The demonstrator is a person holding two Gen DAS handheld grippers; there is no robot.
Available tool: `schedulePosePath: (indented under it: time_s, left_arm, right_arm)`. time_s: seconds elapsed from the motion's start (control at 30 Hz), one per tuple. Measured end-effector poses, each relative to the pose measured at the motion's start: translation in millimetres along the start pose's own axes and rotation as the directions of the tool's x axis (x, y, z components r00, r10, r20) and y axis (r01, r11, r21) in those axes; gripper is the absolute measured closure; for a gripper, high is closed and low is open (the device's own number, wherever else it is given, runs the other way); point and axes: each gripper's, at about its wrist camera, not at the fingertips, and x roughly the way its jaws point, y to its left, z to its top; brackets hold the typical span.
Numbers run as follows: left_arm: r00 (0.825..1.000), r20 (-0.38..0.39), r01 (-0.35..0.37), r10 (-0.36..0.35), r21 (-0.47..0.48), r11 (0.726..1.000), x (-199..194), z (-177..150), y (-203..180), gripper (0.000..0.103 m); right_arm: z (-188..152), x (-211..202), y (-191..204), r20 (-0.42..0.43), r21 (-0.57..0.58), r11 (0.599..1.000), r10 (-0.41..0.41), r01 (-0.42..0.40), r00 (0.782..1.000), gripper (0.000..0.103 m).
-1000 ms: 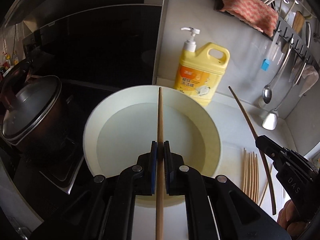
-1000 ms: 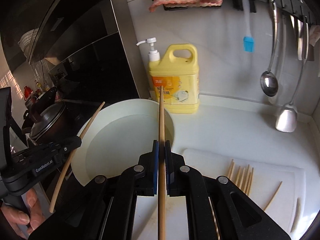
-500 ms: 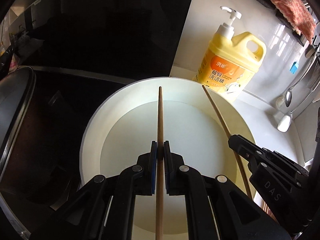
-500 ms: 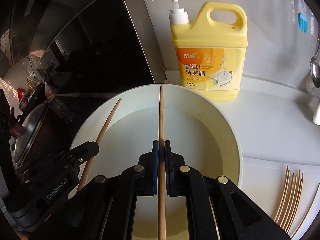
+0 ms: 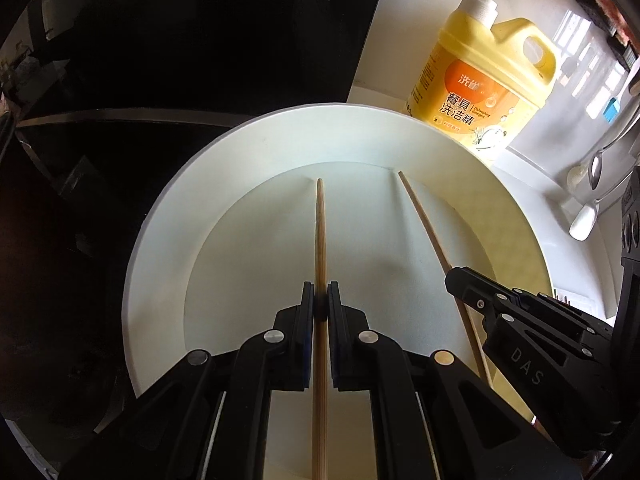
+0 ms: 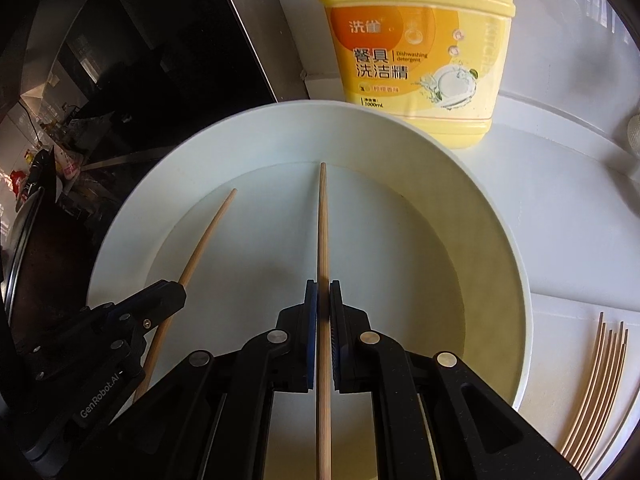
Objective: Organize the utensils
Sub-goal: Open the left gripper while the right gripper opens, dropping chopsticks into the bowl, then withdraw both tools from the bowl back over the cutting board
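Note:
A wide white basin (image 5: 168,248) (image 6: 500,232) holding clear water fills both views. My left gripper (image 5: 320,300) is shut on a wooden chopstick (image 5: 320,232) whose tip dips toward the far part of the basin's floor. My right gripper (image 6: 323,300) is shut on a second chopstick (image 6: 322,216), pointing the same way. Each view shows the other gripper beside it: the right gripper (image 5: 460,280) with its chopstick (image 5: 424,216), and the left gripper (image 6: 176,290) with its chopstick (image 6: 208,232). Both sticks slant down over the water, side by side.
A yellow dish-soap bottle (image 6: 416,48) (image 5: 488,80) stands right behind the basin. Several more chopsticks (image 6: 592,392) lie on a white board to the right. A black stove area (image 5: 160,60) lies left. Ladles (image 5: 596,168) hang on the wall at far right.
Both grippers have dropped and tilted down over the basin, coming closer to it. The chopstick tips now reach down into the basin instead of hovering above its rim.

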Motion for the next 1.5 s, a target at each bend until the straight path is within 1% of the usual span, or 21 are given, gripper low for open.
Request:
schedulePosePath:
  time_s: [0.1, 0.2, 0.23, 0.27, 0.3, 0.37, 0.4, 0.43, 0.5, 0.63, 0.7, 0.77, 0.93, 1.03, 1.1, 1.17, 1.2, 1.5]
  left_arm:
    - [1.000, -0.002, 0.000, 0.000, 0.008, 1.000, 1.8, 0.7, -1.0, 0.095]
    - [1.000, -0.010, -0.004, 0.005, 0.010, 1.000, 2.9, 1.3, -1.4, 0.095]
    - [1.000, -0.010, -0.008, 0.008, 0.005, 1.000, 2.9, 1.2, -0.9, 0.094]
    - [1.000, -0.010, -0.014, 0.014, 0.002, 1.000, 2.5, 1.0, -0.5, 0.093]
    - [1.000, -0.009, -0.021, 0.021, 0.002, 1.000, 2.0, 0.6, -0.1, 0.087]
    - [0.999, 0.002, -0.032, 0.032, -0.001, 0.999, -1.2, 0.0, 1.2, 0.066]
    - [0.999, 0.012, -0.036, 0.036, -0.004, 0.999, -3.7, -0.3, 2.4, 0.062]
    - [0.999, 0.023, -0.042, 0.042, -0.006, 0.999, -6.9, -0.4, 3.5, 0.055]
    - [0.998, 0.040, -0.051, 0.051, -0.009, 0.999, -12.2, -0.1, 5.0, 0.049]
    - [0.997, 0.056, -0.054, 0.055, -0.013, 0.998, -21.1, 1.1, 7.5, 0.043]
    - [0.996, 0.062, -0.058, 0.058, -0.011, 0.998, -25.5, 0.3, 10.0, 0.041]
    - [0.995, 0.069, -0.066, 0.066, -0.008, 0.998, -29.4, -0.5, 10.3, 0.037]
    - [0.994, 0.084, -0.068, 0.068, 0.005, 0.998, -40.0, -4.0, 9.6, 0.032]
    - [0.993, 0.090, -0.072, 0.071, 0.016, 0.997, -45.2, -7.5, 7.5, 0.029]
    - [0.994, 0.090, -0.063, 0.062, 0.012, 0.998, -48.1, -9.5, 7.0, 0.026]
    - [0.995, 0.090, -0.051, 0.050, 0.006, 0.999, -50.9, -11.3, 6.4, 0.025]
    - [0.995, 0.091, -0.050, 0.049, 0.007, 0.999, -52.4, -12.5, 5.5, 0.024]
    - [0.991, 0.126, -0.051, 0.046, 0.041, 0.998, -74.5, -23.8, -11.2, 0.023]
  right_arm:
    - [-1.2, 1.3, 0.1, -0.024, -0.002, 1.000, -0.008, 0.008, 1.000, 0.097]
    - [-2.3, -0.2, 1.3, -0.025, -0.013, 1.000, -0.020, 0.019, 0.999, 0.096]
    - [-2.7, -0.8, 1.3, -0.025, -0.014, 1.000, -0.024, 0.024, 0.999, 0.094]
    - [-3.4, -1.4, 1.1, -0.024, -0.014, 1.000, -0.026, 0.026, 0.999, 0.089]
    - [-2.8, -1.3, 1.3, -0.020, -0.013, 1.000, -0.028, 0.028, 0.999, 0.083]
    - [-3.0, -5.7, 0.4, -0.001, -0.013, 0.999, -0.029, 0.029, 1.000, 0.081]
    - [-4.1, -9.7, -0.7, 0.007, -0.014, 0.999, -0.029, 0.029, 1.000, 0.081]
    - [-4.6, -12.7, -1.2, 0.015, -0.015, 0.999, -0.030, 0.030, 0.999, 0.081]
    - [-5.1, -18.1, -2.7, 0.033, -0.015, 0.999, -0.032, 0.032, 0.999, 0.080]
    - [-6.0, -27.4, -4.8, 0.065, -0.011, 0.999, -0.030, 0.031, 0.997, 0.078]
    - [-4.5, -28.1, -4.6, 0.079, -0.012, 0.999, -0.030, 0.031, 0.996, 0.074]
    - [-3.7, -29.3, -4.0, 0.090, -0.013, 0.999, -0.031, 0.033, 0.995, 0.070]
    - [-13.3, -45.6, -5.3, 0.121, -0.008, 0.999, -0.041, 0.043, 0.992, 0.070]
    - [-19.4, -54.0, -6.4, 0.137, 0.000, 0.999, -0.053, 0.053, 0.989, 0.067]
    - [-23.3, -58.7, -8.0, 0.144, 0.008, 0.998, -0.061, 0.061, 0.988, 0.065]
    - [-28.2, -64.8, -10.1, 0.149, 0.017, 0.998, -0.067, 0.065, 0.987, 0.064]
    - [-30.8, -67.4, -11.2, 0.152, 0.022, 0.997, -0.071, 0.068, 0.986, 0.061]
    - [-55.2, -94.4, -27.8, 0.195, 0.053, 0.996, -0.086, 0.077, 0.977, 0.054]
